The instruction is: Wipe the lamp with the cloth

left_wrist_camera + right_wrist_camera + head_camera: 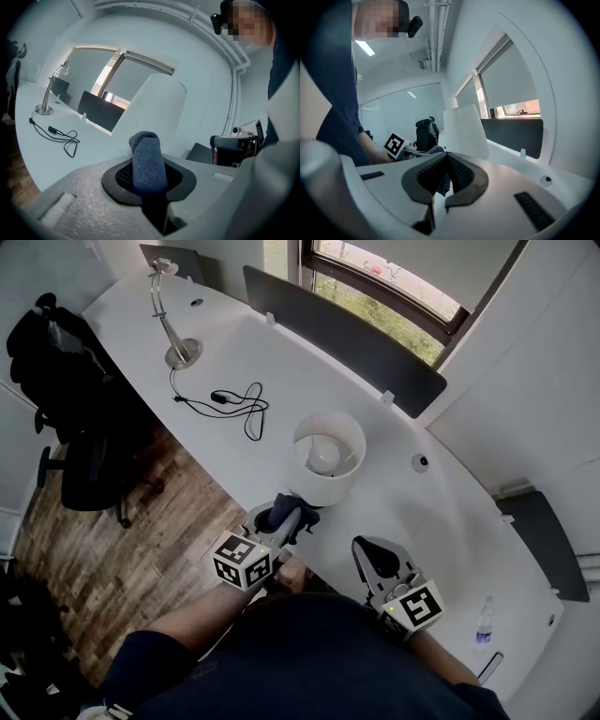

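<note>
My left tool (284, 515) is pinched on the dark blue cloth (300, 517), which sticks up between its jaws just beside the white lamp (328, 457); I cannot tell whether cloth and shade touch; the lamp stands upright near the front edge of the white surface (450, 521); my right tool (378, 557) is pressed together on nothing, near the lamp; a black cable (239, 401) lies well apart.

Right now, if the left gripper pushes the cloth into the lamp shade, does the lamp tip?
Probably light: the lamp looks thin-walled and open-topped. Pushed high, it may tip or slide on the smooth desk.
</note>
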Available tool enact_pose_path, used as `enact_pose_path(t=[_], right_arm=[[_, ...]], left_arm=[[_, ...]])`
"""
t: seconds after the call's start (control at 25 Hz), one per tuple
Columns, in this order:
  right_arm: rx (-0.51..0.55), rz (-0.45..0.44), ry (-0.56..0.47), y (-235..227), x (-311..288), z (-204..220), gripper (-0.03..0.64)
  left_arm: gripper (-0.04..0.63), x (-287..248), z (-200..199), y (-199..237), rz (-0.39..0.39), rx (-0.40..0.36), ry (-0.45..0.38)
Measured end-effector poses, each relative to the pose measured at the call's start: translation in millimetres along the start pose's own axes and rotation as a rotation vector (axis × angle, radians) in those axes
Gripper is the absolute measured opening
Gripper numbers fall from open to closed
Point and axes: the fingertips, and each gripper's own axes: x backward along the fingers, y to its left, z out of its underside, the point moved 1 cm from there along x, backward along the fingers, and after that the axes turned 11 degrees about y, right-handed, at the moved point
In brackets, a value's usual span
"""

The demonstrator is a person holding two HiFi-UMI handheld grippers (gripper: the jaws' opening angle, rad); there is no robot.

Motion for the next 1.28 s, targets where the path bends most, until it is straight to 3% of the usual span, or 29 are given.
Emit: enact_pose_path(t=[0.4,0.8,1.0,1.28], right_arm=[[-0.004,0.004,-0.067,2.6,2.5,-14.4,0.011],[0.0,0.014,-0.112,2.9,8.4,-29.9,0.011],[0.007,0.018,-0.112,2.6,6.9,-31.5,0.011],[0.001,0.019,-0.093,0.7,2.0,-29.3,0.011]], left_arm=[[0.067,25.4,-59.1,-23.5,0.047,-0.029,-0.103],[0.067,51.8,-129.7,-55.1,0.096,-0.119,-0.222],[0.067,51.3,-129.3,-48.2,0.095,-0.124,-0.225],[0.067,37.8,-93.4,-21.6,0.059,-0.092,-0.13]])
